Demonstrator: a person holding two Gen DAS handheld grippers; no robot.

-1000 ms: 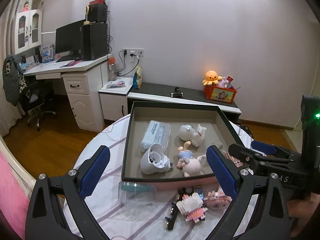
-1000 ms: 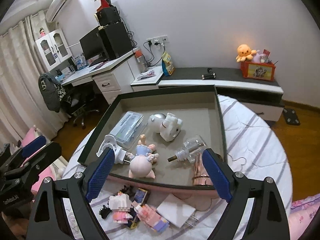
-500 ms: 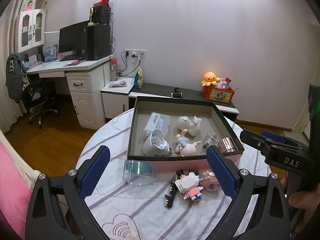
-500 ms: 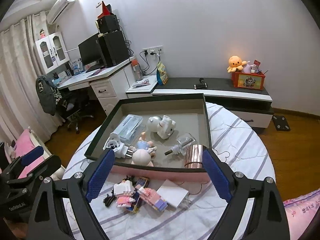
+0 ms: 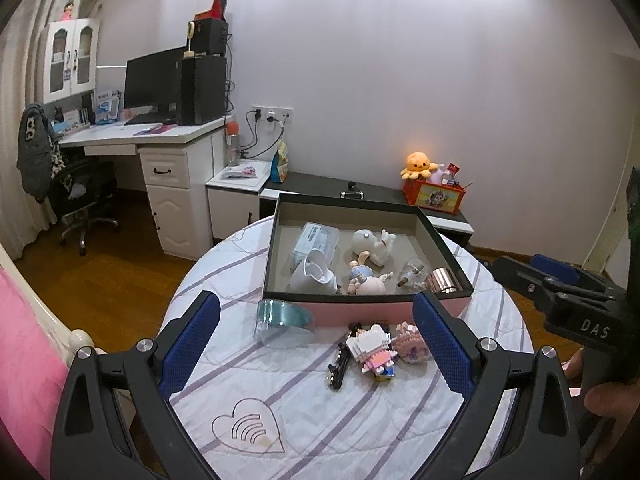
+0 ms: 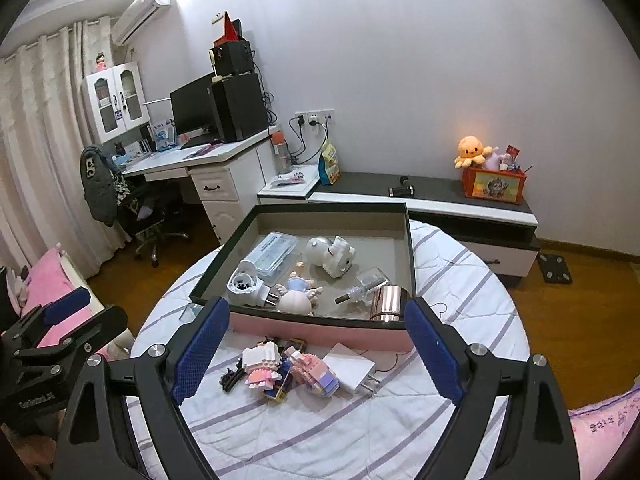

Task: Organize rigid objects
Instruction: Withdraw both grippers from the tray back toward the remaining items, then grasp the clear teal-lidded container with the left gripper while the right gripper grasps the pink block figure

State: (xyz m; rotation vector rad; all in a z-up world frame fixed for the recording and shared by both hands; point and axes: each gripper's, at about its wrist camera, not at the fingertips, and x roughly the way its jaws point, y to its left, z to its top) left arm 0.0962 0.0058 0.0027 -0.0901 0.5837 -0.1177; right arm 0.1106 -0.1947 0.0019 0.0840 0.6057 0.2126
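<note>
A pink box with a black rim stands on the round table. It holds a clear case, white figurines, a doll, a glass bottle and a copper cup. In front of it lie block figures, a black clip, a clear teal piece and a white charger. My left gripper is open and empty above the table's near side. My right gripper is open and empty, above the block figures.
The table has a striped white cloth. A white desk with a monitor and an office chair stand at the left. A low cabinet with an orange toy box runs along the far wall. A pink bed edge is at the left.
Both grippers have drawn back and up from the box; the box and table objects now look smaller and farther. Both stay open and empty.
</note>
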